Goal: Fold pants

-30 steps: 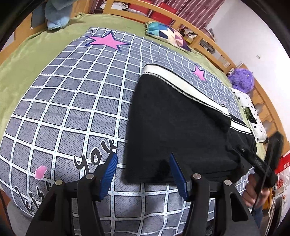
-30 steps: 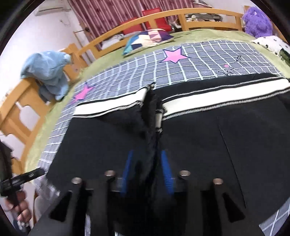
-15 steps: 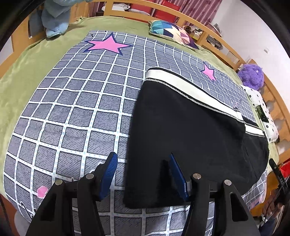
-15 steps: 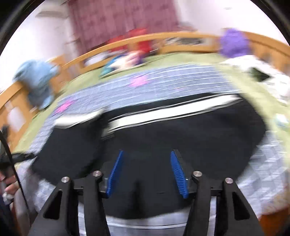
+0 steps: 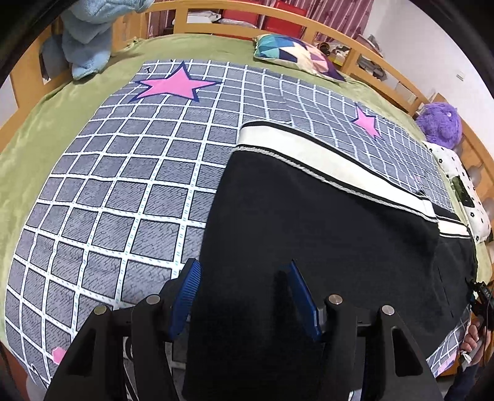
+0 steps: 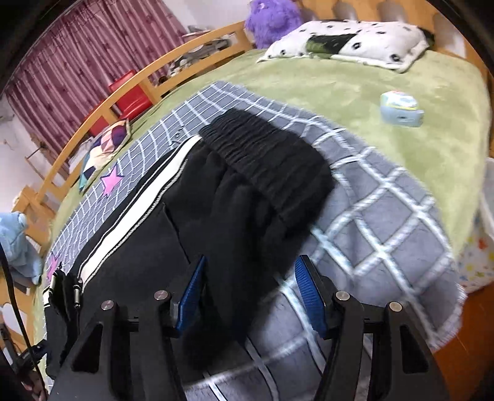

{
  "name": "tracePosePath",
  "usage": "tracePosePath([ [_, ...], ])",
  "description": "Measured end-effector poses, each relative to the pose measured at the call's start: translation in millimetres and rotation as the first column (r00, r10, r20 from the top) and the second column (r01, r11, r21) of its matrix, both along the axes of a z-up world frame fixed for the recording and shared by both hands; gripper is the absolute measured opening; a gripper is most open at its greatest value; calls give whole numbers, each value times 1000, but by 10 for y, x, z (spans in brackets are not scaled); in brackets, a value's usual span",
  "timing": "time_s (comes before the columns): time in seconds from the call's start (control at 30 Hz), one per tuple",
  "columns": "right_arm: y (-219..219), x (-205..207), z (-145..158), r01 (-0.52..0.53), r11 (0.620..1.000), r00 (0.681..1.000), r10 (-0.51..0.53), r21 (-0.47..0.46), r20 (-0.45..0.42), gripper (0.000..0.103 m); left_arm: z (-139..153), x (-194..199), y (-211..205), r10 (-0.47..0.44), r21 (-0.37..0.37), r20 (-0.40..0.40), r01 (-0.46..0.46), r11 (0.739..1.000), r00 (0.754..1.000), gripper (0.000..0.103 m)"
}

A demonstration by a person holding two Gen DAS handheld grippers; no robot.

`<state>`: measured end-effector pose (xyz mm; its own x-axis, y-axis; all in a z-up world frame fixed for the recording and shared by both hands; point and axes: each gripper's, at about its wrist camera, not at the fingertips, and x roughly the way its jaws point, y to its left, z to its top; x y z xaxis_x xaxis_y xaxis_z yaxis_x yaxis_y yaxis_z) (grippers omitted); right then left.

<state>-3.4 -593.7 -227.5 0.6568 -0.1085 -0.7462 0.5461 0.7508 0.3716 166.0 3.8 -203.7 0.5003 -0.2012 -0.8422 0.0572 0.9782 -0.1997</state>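
Black pants (image 5: 308, 222) with a white side stripe (image 5: 333, 166) lie flat, partly folded, on a grey checked blanket (image 5: 123, 172). My left gripper (image 5: 244, 296) is open and empty, its blue pads over the pants' near left edge. In the right wrist view the pants (image 6: 234, 197) end in a gathered elastic waistband (image 6: 265, 154). My right gripper (image 6: 250, 293) is open and empty, low over the waist end near the blanket's edge.
The blanket covers a green bed (image 5: 37, 123) with a wooden rail (image 5: 308, 27). A patterned cushion (image 5: 296, 57), purple plush (image 5: 441, 123), blue cloth (image 5: 89, 37), spotted pillow (image 6: 345, 46) and a small light-blue object (image 6: 401, 109) lie around.
My right gripper let go of the pants fabric, opened and swung right toward the waistband end. My left gripper stayed open and moved over the pants' left edge.
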Motion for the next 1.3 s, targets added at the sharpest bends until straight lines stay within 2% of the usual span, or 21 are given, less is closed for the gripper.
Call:
tracePosePath([
  [0.1,-32,198,-84,-11,1000,1000,11,6,-21,59,-54,81,35,2,-19,-19,-3,1000,1000,57],
  [0.2,-157,302,-135,12,999,1000,-12,45,-2,59,-126,170,58,6,-18,-36,-7,1000,999,57],
  [0.27,-180,364,-154,29,998,1000,-29,59,-7,59,-187,231,95,12,-47,-45,-14,999,999,57],
  [0.37,-119,410,-150,17,1000,1000,-17,12,-15,50,-210,289,99,-2,-88,-28,0,996,1000,57],
  [0.43,-63,402,-136,1,1000,1000,-1,-22,-7,38,-240,347,44,-24,-86,-30,21,996,999,50],
  [0.5,-47,370,-91,-4,1000,1000,4,-15,11,29,-229,376,-13,-44,-78,-30,42,996,999,33],
  [0.57,-10,327,18,-10,999,1000,10,-31,25,25,-158,332,-36,-63,-84,-1,63,994,998,14],
  [0.6,69,332,138,-23,997,999,24,-72,24,23,-102,305,-42,-73,-80,18,75,994,997,11],
  [0.7,340,349,547,-48,984,997,58,-170,56,21,136,232,-31,-80,-100,75,87,991,994,10],
  [0.8,574,422,970,-62,972,991,86,-226,101,20,425,220,-17,-89,-128,118,104,986,989,10],
  [0.87,704,465,1199,-65,967,987,99,-246,129,19,591,242,-5,-91,-121,144,109,987,985,10],
  [0.97,942,592,1570,-81,962,975,131,-262,180,18,881,278,106,-106,-150,182,134,980,978,10],
  [1.03,1100,662,1758,-95,959,965,154,-268,211,18,1060,263,206,-98,-133,220,130,983,971,10],
  [1.17,1385,768,1941,-142,962,940,205,-233,272,17,1350,235,629,-43,-106,273,74,992,961,10],
  [1.3,1672,958,1798,-201,957,924,257,-209,285,17,1273,262,1101,8,-73,254,11,997,967,10],
])
